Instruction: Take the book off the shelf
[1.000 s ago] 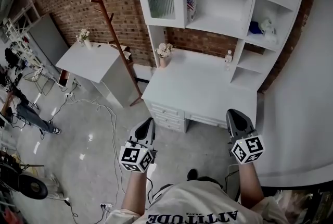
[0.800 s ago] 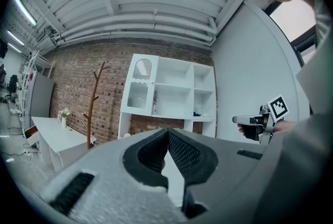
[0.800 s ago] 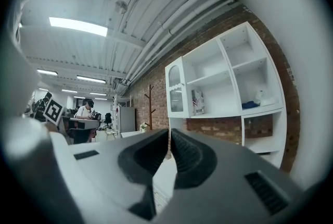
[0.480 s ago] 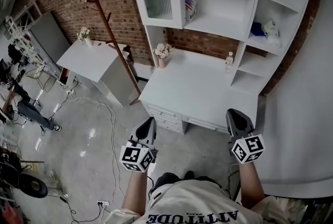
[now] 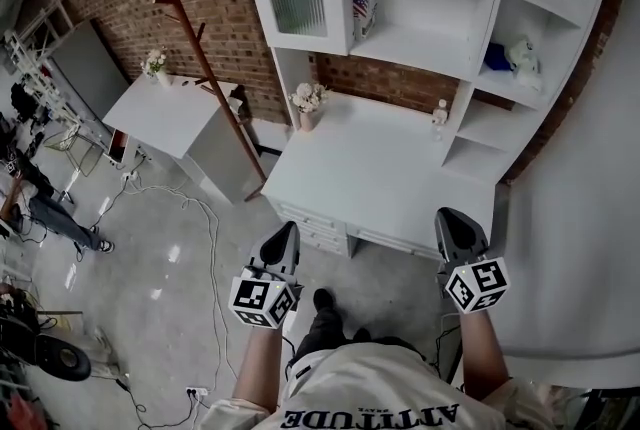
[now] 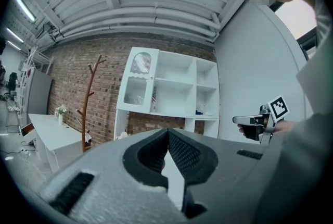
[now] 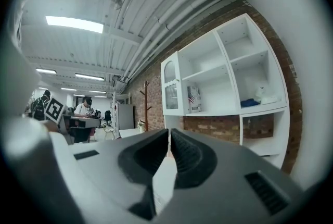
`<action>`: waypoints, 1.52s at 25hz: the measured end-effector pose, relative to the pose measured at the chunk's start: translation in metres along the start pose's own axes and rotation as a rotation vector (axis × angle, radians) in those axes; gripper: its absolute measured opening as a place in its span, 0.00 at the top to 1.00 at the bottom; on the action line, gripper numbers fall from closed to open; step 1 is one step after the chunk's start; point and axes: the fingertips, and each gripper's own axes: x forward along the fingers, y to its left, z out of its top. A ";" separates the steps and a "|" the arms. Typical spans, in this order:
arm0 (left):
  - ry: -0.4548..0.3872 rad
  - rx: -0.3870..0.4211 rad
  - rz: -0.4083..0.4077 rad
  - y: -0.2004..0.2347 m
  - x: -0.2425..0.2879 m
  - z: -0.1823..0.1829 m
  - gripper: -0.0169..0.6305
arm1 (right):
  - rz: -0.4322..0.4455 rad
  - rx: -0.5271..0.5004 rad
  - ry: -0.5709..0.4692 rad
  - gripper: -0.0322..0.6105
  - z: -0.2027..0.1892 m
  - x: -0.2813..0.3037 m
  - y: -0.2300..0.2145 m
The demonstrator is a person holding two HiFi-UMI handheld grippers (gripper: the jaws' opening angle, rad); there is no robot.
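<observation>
The book (image 5: 364,2), with a flag on its cover, stands upright on a shelf of the white desk hutch (image 5: 420,48), beside the glass door; it also shows small in the left gripper view (image 6: 154,102) and the right gripper view (image 7: 193,99). My left gripper (image 5: 287,234) hangs in front of the desk's left drawers, jaws shut and empty. My right gripper (image 5: 452,224) sits off the desk's front right corner, jaws shut on nothing. Both point level toward the hutch, well short of the book.
The white desk (image 5: 380,188) carries a flower vase (image 5: 308,106) and a small bottle (image 5: 438,115). A wooden coat stand (image 5: 205,68) and a white side table (image 5: 165,113) stand to the left. Cables (image 5: 200,218) trail over the floor. A blue item and a white toy (image 5: 510,53) sit on a right-hand shelf.
The desk and hutch have drawn nearer and slid slightly left in the head view as the person steps forward, a foot now showing below. Both grippers keep their pose.
</observation>
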 end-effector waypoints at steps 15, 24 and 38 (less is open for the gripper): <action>-0.017 0.034 -0.074 0.074 0.079 0.023 0.94 | -0.058 -0.023 -0.019 0.90 0.014 0.099 -0.005; -0.015 0.029 -0.133 0.120 0.132 0.031 0.94 | -0.101 -0.033 -0.018 0.90 0.025 0.161 -0.005; -0.010 0.045 -0.237 0.173 0.179 0.045 0.94 | -0.176 -0.058 -0.040 0.90 0.042 0.223 0.001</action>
